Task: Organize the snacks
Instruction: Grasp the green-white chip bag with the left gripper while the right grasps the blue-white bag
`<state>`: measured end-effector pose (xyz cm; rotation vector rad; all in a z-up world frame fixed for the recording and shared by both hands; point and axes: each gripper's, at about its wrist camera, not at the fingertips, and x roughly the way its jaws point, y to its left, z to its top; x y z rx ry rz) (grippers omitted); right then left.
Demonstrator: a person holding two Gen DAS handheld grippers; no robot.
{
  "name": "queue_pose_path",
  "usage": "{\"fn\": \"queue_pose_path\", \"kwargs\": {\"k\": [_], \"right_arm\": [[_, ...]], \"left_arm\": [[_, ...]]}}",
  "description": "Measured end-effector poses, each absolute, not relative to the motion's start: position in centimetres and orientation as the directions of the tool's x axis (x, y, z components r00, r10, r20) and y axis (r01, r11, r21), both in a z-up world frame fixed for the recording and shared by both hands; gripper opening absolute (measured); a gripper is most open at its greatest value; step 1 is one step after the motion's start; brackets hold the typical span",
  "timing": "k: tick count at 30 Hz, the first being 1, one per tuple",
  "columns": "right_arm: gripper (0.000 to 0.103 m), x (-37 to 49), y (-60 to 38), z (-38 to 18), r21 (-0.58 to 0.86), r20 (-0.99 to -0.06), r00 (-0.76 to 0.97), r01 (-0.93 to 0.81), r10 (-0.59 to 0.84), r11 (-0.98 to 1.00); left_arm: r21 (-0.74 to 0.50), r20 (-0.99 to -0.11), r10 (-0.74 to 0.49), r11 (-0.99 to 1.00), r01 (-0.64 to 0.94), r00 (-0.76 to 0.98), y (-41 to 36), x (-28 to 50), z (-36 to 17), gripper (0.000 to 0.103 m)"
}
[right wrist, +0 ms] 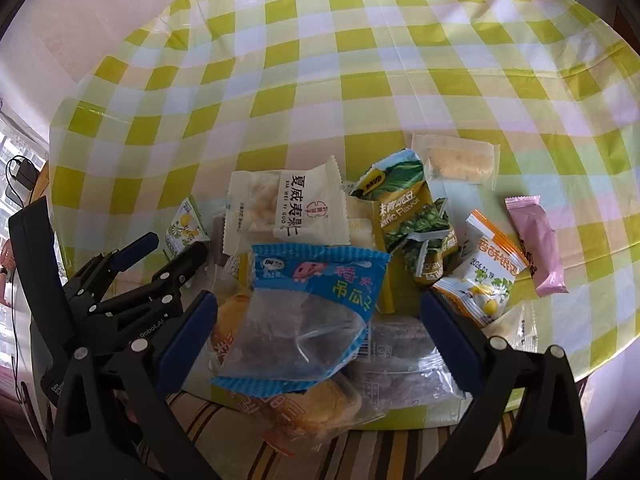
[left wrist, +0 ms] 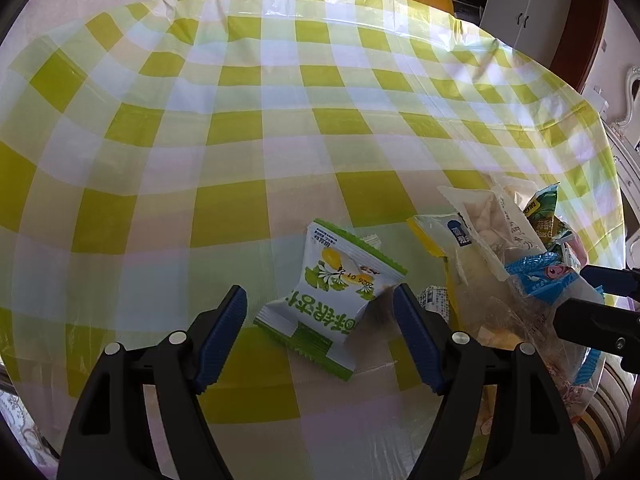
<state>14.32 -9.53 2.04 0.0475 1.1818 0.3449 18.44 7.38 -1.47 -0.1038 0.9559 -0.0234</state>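
Near the table's (right wrist: pixel 360 64) front edge: snack heap (right wrist: pixel 320 240), no container. One green-white packet (left wrist: pixel 332 300) apart, between released left gripper (left wrist: pixel 320 300) pads. Right gripper (right wrist: pixel 320 312) released over blue packet (right wrist: pixel 312 312).

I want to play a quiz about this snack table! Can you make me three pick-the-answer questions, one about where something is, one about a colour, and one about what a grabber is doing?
1. Where is the green-and-white packet?
A. Between the left gripper's fingers, on the tablecloth
B. On a chair
C. Under the pile

2. What colour is the long packet at the right of the pile?
A. Black
B. Pink
C. Red

3. What is the right gripper doing?
A. Squeezing a packet
B. Open around the blue-edged packet
C. Shut on nothing

Answers: 1 A, it lies flat between the blue pads; 2 B, its wrapper is pale pink; 3 B, both pads stand clear of it.
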Motion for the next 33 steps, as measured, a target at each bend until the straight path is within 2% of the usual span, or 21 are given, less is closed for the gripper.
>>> {"fn": "queue_pose_path", "kwargs": {"k": [2,7,9,10,12,13,14,21,33], "right_arm": [[0.101,14.4,-9.4,1.7,0.206,-0.902,0.328,-0.241,0.280,0.948],[0.098,14.4,-9.6,1.3,0.195,-0.907,0.325,-0.243,0.269,0.950],[0.091,14.4,-9.7,1.1,0.204,-0.908,0.316,-0.244,0.276,0.948],[0.089,14.4,-9.8,1.0,0.208,-0.907,0.313,-0.245,0.280,0.947],[0.079,14.3,-9.7,1.0,0.210,-0.907,0.309,-0.255,0.285,0.944],[0.073,14.2,-9.6,1.0,0.211,-0.906,0.309,-0.260,0.288,0.942],[0.063,14.2,-9.5,1.0,0.206,-0.908,0.309,-0.262,0.284,0.943],[0.059,13.9,-9.8,1.6,0.184,-0.897,0.343,-0.281,0.278,0.942],[0.058,12.5,-10.6,4.8,0.123,-0.837,0.478,-0.312,0.268,0.942]], "left_arm": [[-0.096,-0.817,-0.069,0.995,-0.017,0.572,7.4,18.8,-1.8,0.070],[-0.110,-0.818,-0.089,0.994,-0.003,0.568,7.4,18.8,-2.1,0.052],[-0.113,-0.817,-0.094,0.994,0.002,0.569,7.4,18.8,-2.1,0.047],[-0.114,-0.817,-0.095,0.993,0.001,0.569,7.4,18.8,-2.2,0.040],[-0.104,-0.823,-0.079,0.994,-0.012,0.562,7.5,18.9,-2.3,0.035],[-0.107,-0.822,-0.081,0.994,-0.013,0.564,7.6,18.8,-2.3,0.035],[-0.106,-0.821,-0.078,0.994,-0.016,0.565,7.6,18.7,-2.3,0.035],[-0.091,-0.803,-0.039,0.994,-0.058,0.594,8.1,18.1,-1.5,0.034],[-0.072,-0.755,0.024,0.990,-0.119,0.656,7.9,16.2,1.3,0.034]]}}
